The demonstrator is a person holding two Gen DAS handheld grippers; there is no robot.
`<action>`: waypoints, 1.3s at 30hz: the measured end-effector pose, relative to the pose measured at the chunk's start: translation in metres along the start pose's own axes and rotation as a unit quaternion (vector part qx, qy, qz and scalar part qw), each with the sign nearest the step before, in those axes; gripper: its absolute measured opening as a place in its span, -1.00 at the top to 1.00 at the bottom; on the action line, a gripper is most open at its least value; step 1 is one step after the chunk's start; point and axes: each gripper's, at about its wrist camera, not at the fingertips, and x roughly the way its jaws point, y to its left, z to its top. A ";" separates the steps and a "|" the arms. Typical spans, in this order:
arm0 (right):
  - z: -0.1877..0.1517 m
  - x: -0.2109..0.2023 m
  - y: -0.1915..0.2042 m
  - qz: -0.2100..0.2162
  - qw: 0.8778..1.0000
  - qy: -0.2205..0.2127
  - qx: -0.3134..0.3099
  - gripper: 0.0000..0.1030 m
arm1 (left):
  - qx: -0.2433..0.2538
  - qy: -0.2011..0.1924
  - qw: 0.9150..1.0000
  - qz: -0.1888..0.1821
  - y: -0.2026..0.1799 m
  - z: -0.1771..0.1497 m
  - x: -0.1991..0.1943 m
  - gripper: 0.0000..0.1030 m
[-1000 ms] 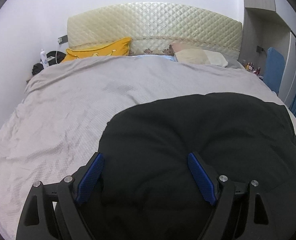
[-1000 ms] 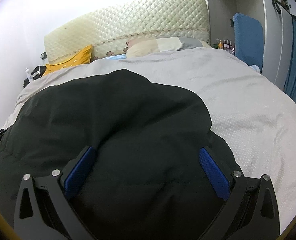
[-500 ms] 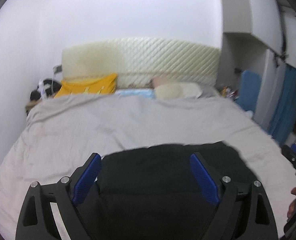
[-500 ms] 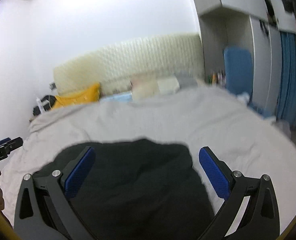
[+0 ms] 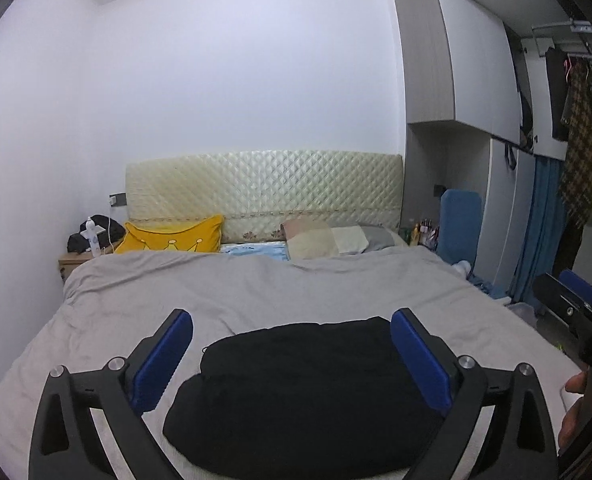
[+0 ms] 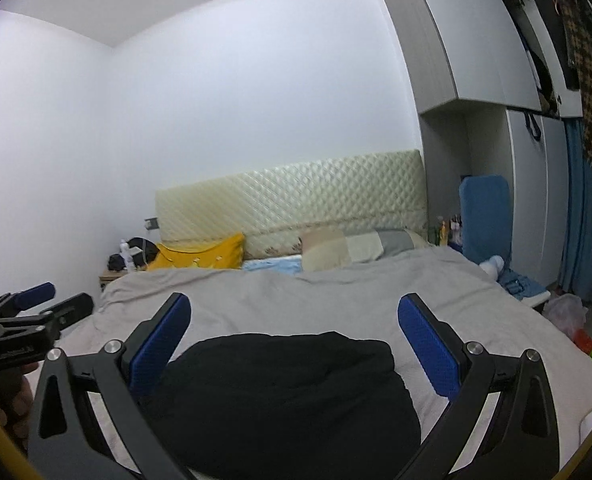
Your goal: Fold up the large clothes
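A black garment [image 5: 304, 392] lies in a folded, rounded bundle on the grey bedspread [image 5: 256, 292] near the foot of the bed; it also shows in the right wrist view [image 6: 284, 396]. My left gripper [image 5: 292, 356] is open and empty, held above and behind the garment. My right gripper [image 6: 294, 344] is open and empty, likewise raised above the garment. Each gripper shows at the edge of the other's view: the right one [image 5: 576, 312] and the left one [image 6: 28, 312].
A quilted cream headboard [image 5: 264, 188], a yellow pillow [image 5: 172, 236] and beige pillows [image 5: 328, 236] are at the far end. A nightstand [image 5: 72, 264] stands at far left. A wardrobe [image 5: 476, 92], hanging clothes [image 5: 584, 140] and a blue curtain [image 5: 540, 232] are on the right.
Both grippers have pulled back and risen away from the black garment, which now looks smaller and farther. The views have tilted up toward the wall.
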 end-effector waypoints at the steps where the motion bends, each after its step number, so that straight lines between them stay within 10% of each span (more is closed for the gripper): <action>1: 0.000 -0.009 0.004 0.001 1.000 -0.005 -0.004 -1.00 | -0.002 -0.002 1.000 0.000 -0.001 -0.002 -0.007 -0.95; 15: -0.025 -0.086 0.053 0.025 0.998 -0.021 -0.046 -1.00 | -0.003 0.007 1.000 -0.004 -0.005 -0.046 -0.076 -0.95; 39: -0.116 -0.076 0.044 -0.013 0.997 0.076 -0.022 -1.00 | -0.006 0.086 0.996 0.016 0.022 -0.110 -0.042 -0.95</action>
